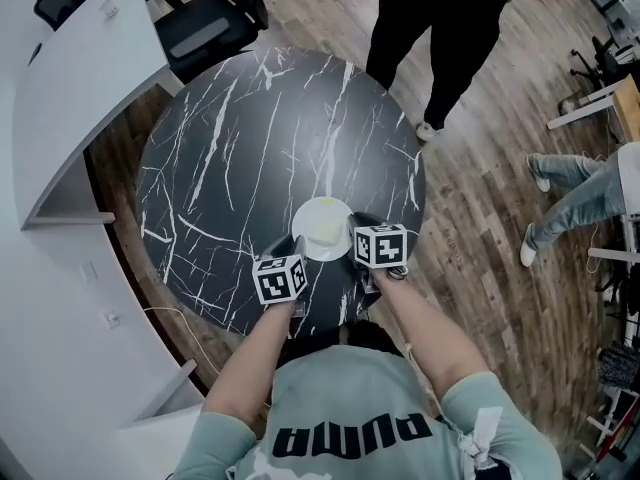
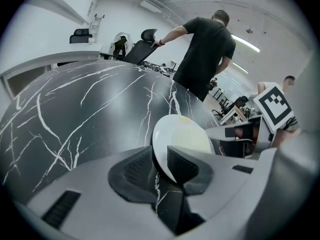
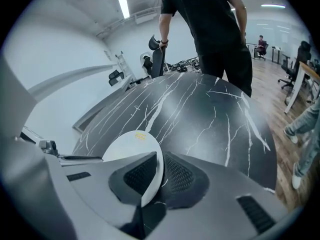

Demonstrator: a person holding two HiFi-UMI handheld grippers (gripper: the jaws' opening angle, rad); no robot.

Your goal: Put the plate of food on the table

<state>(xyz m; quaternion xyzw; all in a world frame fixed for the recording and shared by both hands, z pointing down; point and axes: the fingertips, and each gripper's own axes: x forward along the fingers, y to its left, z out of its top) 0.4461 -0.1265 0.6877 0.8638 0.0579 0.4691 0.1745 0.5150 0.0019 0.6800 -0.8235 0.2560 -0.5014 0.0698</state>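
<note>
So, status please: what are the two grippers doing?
Both shut on plate rim: left gripper, right gripper. Plate at near edge of table. Nothing blocking.

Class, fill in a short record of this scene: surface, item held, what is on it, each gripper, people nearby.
Surface: round black marble table
Item held: white plate, over the table's near edge; contact with the table cannot be told
On it: pale yellow food, kind unclear
Left gripper: shut on the plate's rim
Right gripper: shut on the opposite rim
People nearby: person in dark clothes across the table; legs in jeans at the right
</note>
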